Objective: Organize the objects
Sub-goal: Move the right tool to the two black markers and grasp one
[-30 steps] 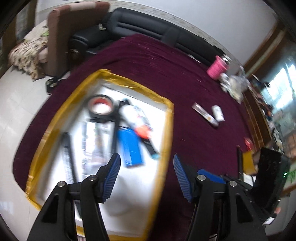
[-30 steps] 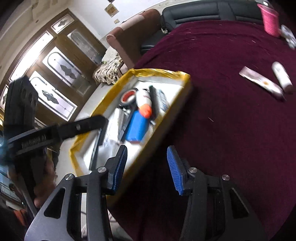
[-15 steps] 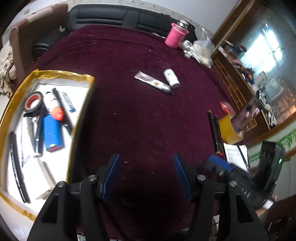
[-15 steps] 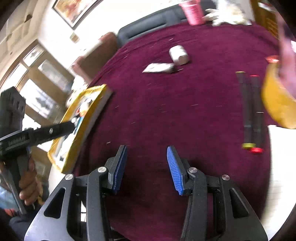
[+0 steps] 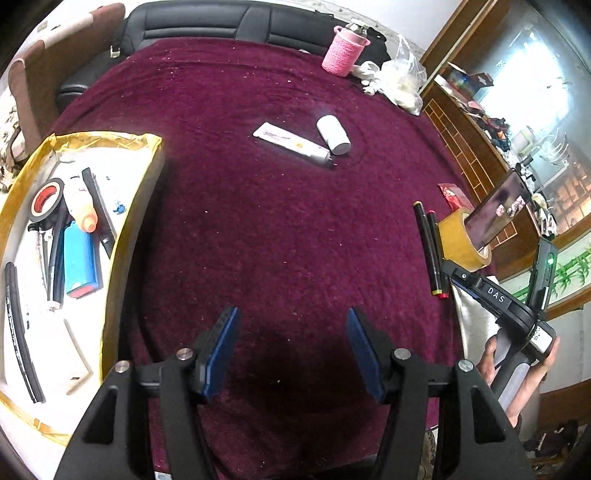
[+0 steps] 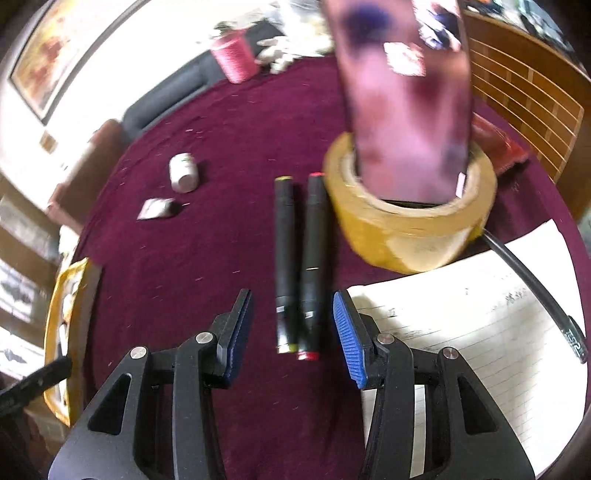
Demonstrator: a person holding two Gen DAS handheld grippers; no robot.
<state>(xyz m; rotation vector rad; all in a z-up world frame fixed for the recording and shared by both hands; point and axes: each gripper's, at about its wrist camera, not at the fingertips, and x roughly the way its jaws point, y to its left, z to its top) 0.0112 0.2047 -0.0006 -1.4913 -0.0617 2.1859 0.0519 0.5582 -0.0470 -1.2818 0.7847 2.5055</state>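
Work surface: a round table covered in a dark red cloth (image 5: 258,229). A black sofa (image 5: 207,22) stands behind it, a brown chair (image 5: 26,85) at the left, and wood-panelled furniture at the right.

Item count on the cloth: two black markers (image 6: 299,258), one roll of yellow tape (image 6: 410,225) with a phone (image 6: 402,96) standing upright in its core, one white bottle (image 5: 333,134), one flattened tube (image 5: 291,144), one pink cup (image 5: 344,50), one lined sheet of paper (image 6: 480,314). One yellow-rimmed tray (image 5: 125,236) sits at the table's left edge with several items already inside.

The markers lie side by side, touching, just left of the tape. Their long axes run away from the right gripper (image 6: 293,332), with the coloured end caps nearest its fingertips.

Right gripper: jaws apart, straddling the markers' near ends, no contact visible. Left gripper (image 5: 291,349): jaws apart over bare cloth, nothing between them.
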